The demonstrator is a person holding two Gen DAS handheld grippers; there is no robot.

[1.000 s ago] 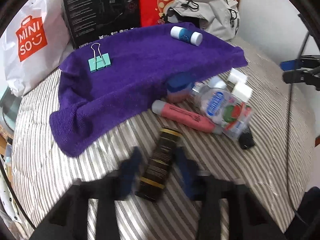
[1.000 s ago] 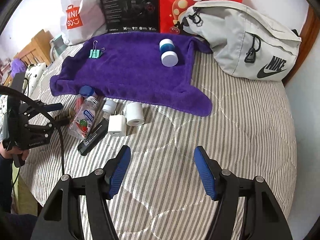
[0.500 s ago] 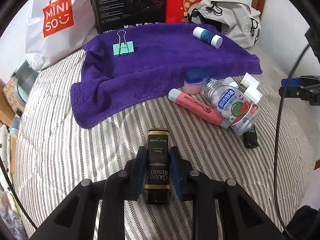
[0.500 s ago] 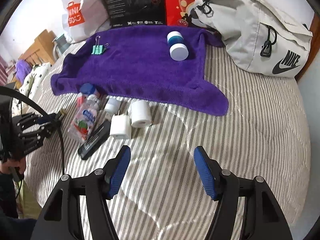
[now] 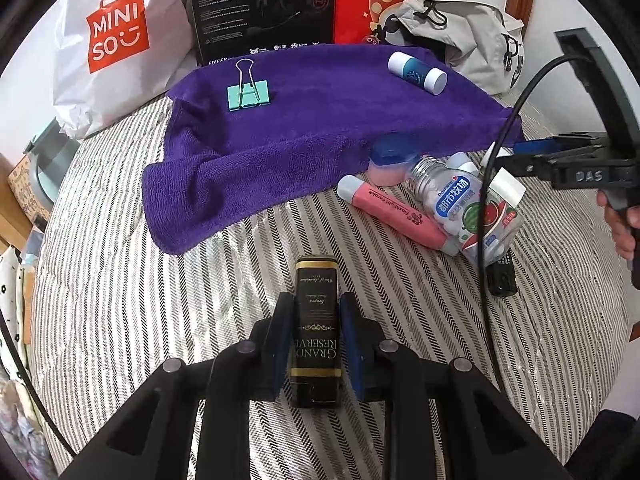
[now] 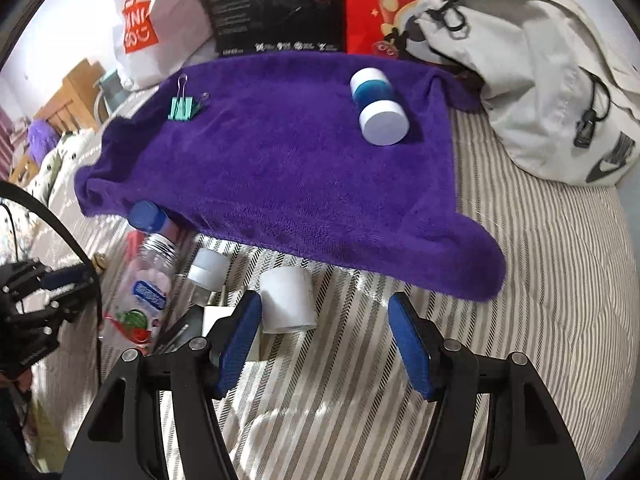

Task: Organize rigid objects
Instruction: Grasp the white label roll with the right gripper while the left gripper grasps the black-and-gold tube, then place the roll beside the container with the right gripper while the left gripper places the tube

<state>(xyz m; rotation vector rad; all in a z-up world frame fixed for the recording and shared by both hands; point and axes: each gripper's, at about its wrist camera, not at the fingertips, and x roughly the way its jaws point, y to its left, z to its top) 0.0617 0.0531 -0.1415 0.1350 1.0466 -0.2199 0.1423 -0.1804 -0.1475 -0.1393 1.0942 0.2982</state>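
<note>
Left claw (image 5: 316,344): we have it clenched on the black box (image 5: 316,320), long sides between the pads so it cannot twist; the box sits in front of the purple towel (image 5: 320,128), above the striped bed (image 5: 140,300).
Right claw (image 6: 324,340): released, empty, at the towel's near edge, its left pad just beside a white cylinder (image 6: 288,304), probably our next pick.
On the towel: one binder clip (image 5: 249,96), one blue-and-white tube (image 5: 417,73), likely sorted.
Beside the towel's near edge: one clear bottle (image 5: 464,208), one pink tube (image 5: 394,216), unsorted.

Left gripper (image 5: 316,336) clamped low over the bed, fingers level; right gripper (image 6: 326,336) spread wide, empty.
</note>
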